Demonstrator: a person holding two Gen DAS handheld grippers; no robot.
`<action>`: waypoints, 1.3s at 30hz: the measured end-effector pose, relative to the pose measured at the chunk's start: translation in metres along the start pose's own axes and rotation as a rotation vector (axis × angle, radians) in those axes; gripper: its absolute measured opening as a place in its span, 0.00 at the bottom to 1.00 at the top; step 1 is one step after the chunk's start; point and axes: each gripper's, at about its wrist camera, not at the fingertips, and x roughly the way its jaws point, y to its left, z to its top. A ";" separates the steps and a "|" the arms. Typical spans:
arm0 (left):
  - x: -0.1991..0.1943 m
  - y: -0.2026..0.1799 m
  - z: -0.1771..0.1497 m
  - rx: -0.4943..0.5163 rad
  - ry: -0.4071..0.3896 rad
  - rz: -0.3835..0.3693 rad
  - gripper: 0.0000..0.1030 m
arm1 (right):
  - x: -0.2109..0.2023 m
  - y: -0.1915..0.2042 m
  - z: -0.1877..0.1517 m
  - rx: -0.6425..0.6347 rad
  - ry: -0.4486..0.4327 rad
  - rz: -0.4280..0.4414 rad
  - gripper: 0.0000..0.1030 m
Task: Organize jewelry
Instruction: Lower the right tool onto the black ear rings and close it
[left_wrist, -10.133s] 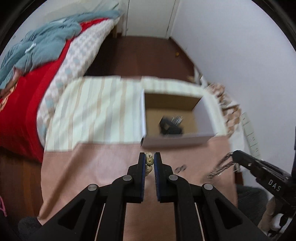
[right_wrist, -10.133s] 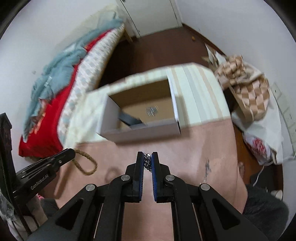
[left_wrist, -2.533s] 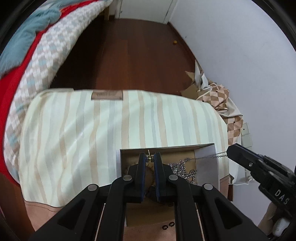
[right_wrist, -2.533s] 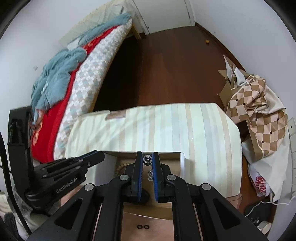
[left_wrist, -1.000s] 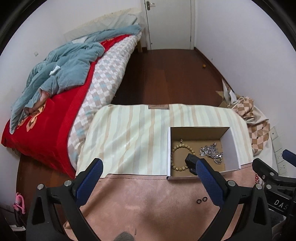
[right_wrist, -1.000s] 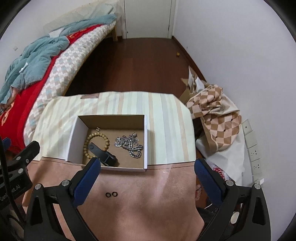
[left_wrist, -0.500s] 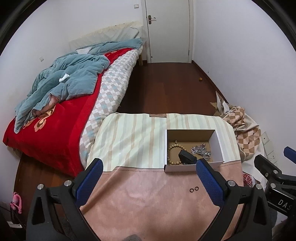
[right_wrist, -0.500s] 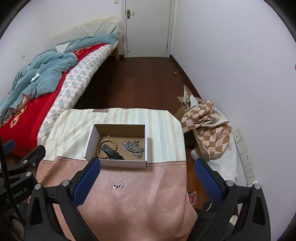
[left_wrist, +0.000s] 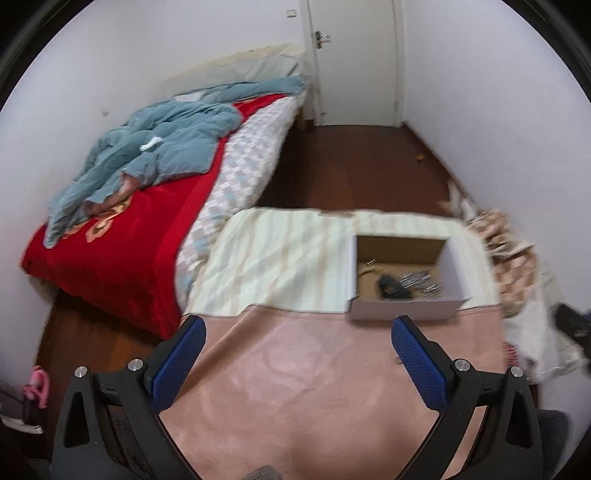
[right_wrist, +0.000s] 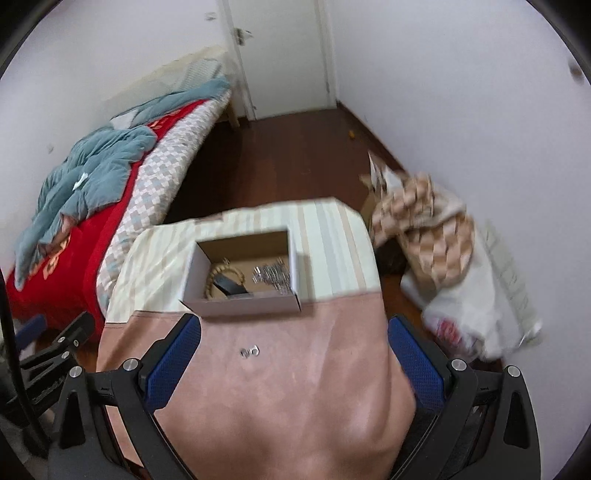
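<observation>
Box (right_wrist: 242, 306) holds bead bracelet (right_wrist: 212, 278), silver chain (right_wrist: 271, 275), black item; both grippers wide apart, empty.

Box (right_wrist: 242, 306): white outside, brown cardboard inside. Bead bracelet (right_wrist: 212, 277): tan. Chain (right_wrist: 271, 275): silver. Clip-like item (right_wrist: 231, 286) in box: black. Two rings (right_wrist: 250, 351): silver. Table cover, near part (right_wrist: 280, 398): plain dusty pink. Far cloth (left_wrist: 280, 258): cream with beige and pale grey stripes. Gripper pads (left_wrist: 177, 360): blue, dotted texture; gripper bodies black. Bed blanket (left_wrist: 110, 243): red with gold motif. Quilt (left_wrist: 155, 155): grey-blue. Mattress side (left_wrist: 236, 177): white-beige-blue check. Floor (left_wrist: 354, 166): dark brown wood. Cloth by wall (right_wrist: 424, 229): brown-cream check. Walls, door (left_wrist: 354, 62): white.
</observation>
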 end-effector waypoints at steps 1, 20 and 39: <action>0.013 -0.003 -0.008 0.002 0.021 0.017 1.00 | 0.007 -0.008 -0.005 0.014 0.012 -0.007 0.99; 0.143 -0.024 -0.075 0.013 0.290 0.105 1.00 | 0.180 0.044 -0.068 -0.245 0.159 0.175 0.37; 0.156 -0.006 -0.085 -0.011 0.320 0.088 1.00 | 0.187 0.093 -0.093 -0.452 0.071 0.094 0.10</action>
